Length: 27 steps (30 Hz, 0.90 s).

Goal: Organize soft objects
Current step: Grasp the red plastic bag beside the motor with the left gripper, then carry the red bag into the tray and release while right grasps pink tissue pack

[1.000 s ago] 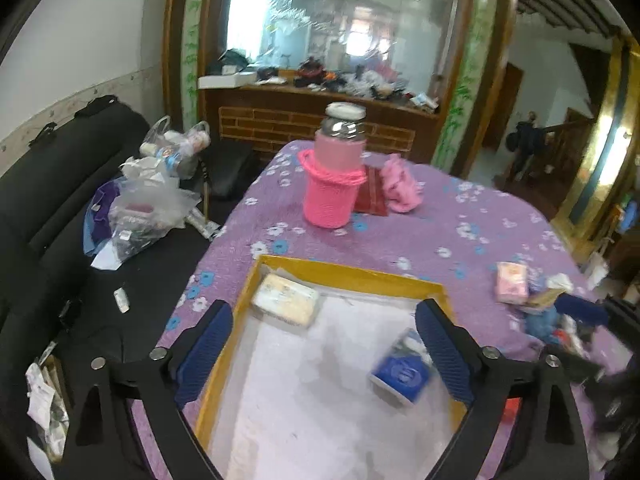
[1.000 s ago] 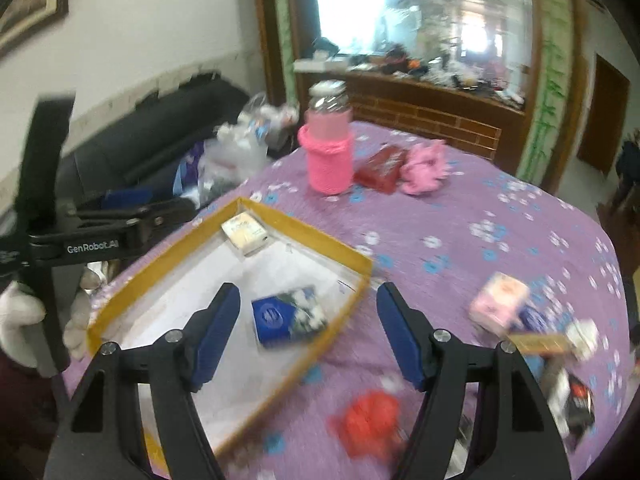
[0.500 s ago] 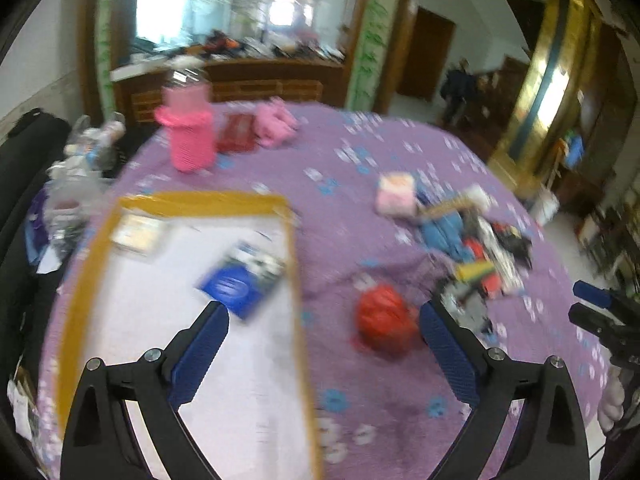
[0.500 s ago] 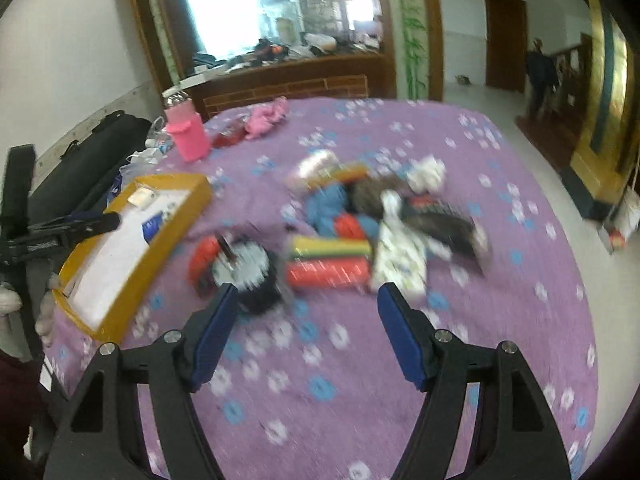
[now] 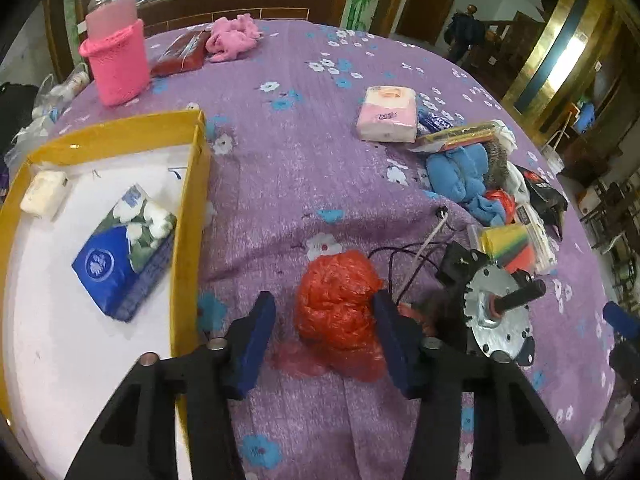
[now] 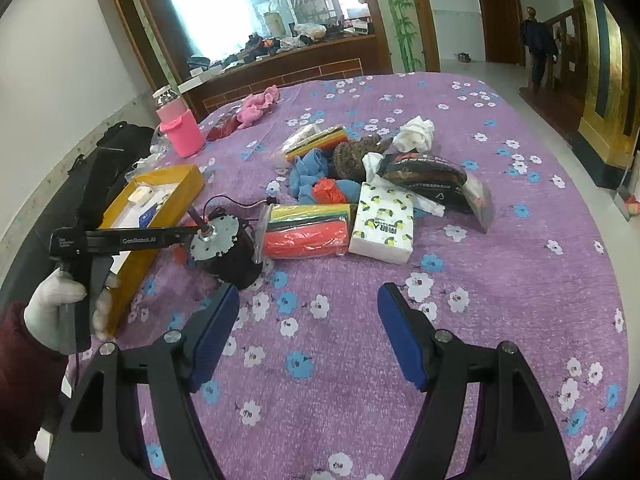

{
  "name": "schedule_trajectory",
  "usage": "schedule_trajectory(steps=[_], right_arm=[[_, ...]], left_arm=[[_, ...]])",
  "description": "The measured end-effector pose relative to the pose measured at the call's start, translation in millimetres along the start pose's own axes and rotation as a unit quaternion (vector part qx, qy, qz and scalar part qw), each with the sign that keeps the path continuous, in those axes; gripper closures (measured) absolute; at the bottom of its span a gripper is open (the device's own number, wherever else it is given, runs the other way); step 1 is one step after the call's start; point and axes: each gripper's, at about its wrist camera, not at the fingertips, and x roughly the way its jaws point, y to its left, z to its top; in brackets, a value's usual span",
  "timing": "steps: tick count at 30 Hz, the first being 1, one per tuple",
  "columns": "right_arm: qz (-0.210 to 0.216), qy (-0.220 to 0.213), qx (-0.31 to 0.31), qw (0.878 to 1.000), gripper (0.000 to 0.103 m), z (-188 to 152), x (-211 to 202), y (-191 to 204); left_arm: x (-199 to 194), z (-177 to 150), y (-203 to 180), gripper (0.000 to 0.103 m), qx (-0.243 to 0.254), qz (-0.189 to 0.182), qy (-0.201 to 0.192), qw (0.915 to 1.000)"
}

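1. Red crumpled plastic bag (image 5: pixel 338 312) lying on the purple flowered desk (image 5: pixel 288 168), seen from the left wrist: sits between the blue pads of the left gripper (image 5: pixel 326 342), jaws closing around it. Right pad against the bag's edge, left pad apart from it by a gap; not yet clamped. Just left of it, the yellow tray (image 5: pixel 188 240) holding a blue tissue pack (image 5: pixel 124 256); just right, a round metal motor (image 5: pixel 496 312).
2. From the right wrist: right gripper (image 6: pixel 308 332) spread and unladen above bare cloth, nothing between its pads. Heap of soft things (image 6: pixel 360 184) farther off on the desk; red bag hidden behind the motor (image 6: pixel 224 246) and the left gripper, held by a gloved hand (image 6: pixel 60 316).
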Motion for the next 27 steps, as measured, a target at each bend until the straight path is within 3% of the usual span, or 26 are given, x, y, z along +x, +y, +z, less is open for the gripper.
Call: schedule_trajectory(steps=[2,4,6,9,13,18,24,27], right_arm=[[0.002,0.0,0.0,1.0,0.032,0,2,-1],[0.002,0.001,-0.002,1.0,0.032,1,3,-1],[-0.001,-0.002,-0.004,1.0,0.032,3,2,-1],[-0.008,-0.011,-0.002,1.0,0.032,11,-1,-4],[-0.03,-0.019,-0.007,0.999,0.032,24,-9,-7],[-0.043,-0.024,-0.005,0.999,0.032,48,-5,-8],[-0.005,-0.011,-0.008,1.0,0.032,109,33,17],[0.028,0.039,-0.003,0.999,0.032,146,85,42]], left_arm=[[-1,3,4,0.066,-0.005,-0.008,-0.005,0.9999],[-1,7,9,0.064,-0.016,-0.012,-0.008,0.9998],[2,6,8,0.06,-0.013,0.008,-0.013,0.9998],[3,-8,-3,0.068,0.007,0.018,-0.018,0.9997],[-5,-11,-9,0.068,0.004,-0.015,-0.038,0.9992],[-50,-24,3,0.068,-0.012,-0.054,-0.087,0.9947],[-107,-48,30,0.068,-0.02,-0.083,-0.136,0.9871],[-123,-61,47,0.068,-0.026,-0.082,-0.148,0.9852]])
